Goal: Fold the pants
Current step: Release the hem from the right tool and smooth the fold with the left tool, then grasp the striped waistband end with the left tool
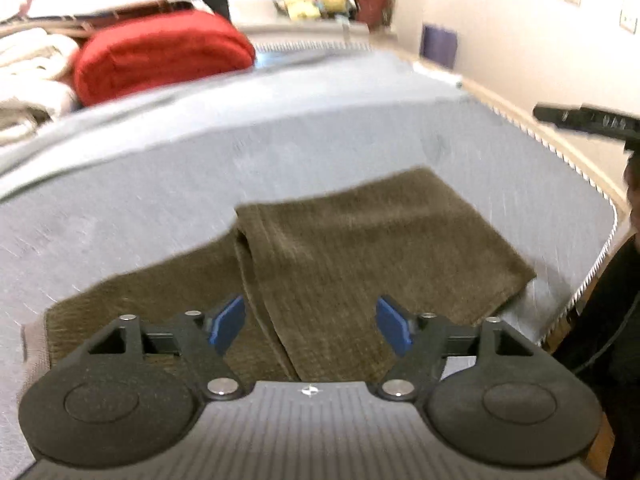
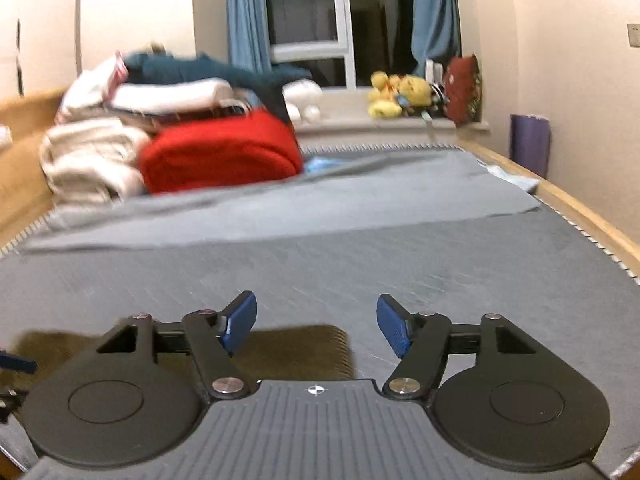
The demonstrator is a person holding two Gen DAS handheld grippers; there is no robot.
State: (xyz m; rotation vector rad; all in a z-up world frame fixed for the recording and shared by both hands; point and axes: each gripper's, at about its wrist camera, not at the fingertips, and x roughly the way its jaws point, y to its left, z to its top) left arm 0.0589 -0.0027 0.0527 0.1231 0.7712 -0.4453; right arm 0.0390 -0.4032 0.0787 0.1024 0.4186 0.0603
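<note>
Olive-brown pants (image 1: 352, 248) lie folded on the grey bed cover, one layer doubled over the other with a seam running down the middle. My left gripper (image 1: 310, 326) hangs above their near part, open, its blue pads (image 1: 226, 324) apart with no cloth between them. In the right wrist view only a corner of the pants (image 2: 296, 348) shows, low behind the fingers. My right gripper (image 2: 316, 326) is open and empty above that corner. The other gripper's black tip (image 1: 584, 120) pokes in at the right edge of the left wrist view.
A red blanket roll (image 2: 220, 156) and a stack of white and dark folded laundry (image 2: 104, 136) sit at the bed's far left. Yellow plush toys (image 2: 396, 94) line the window sill. The wooden bed frame (image 2: 580, 216) runs along the right. A dark sleeve (image 1: 616, 320) is at right.
</note>
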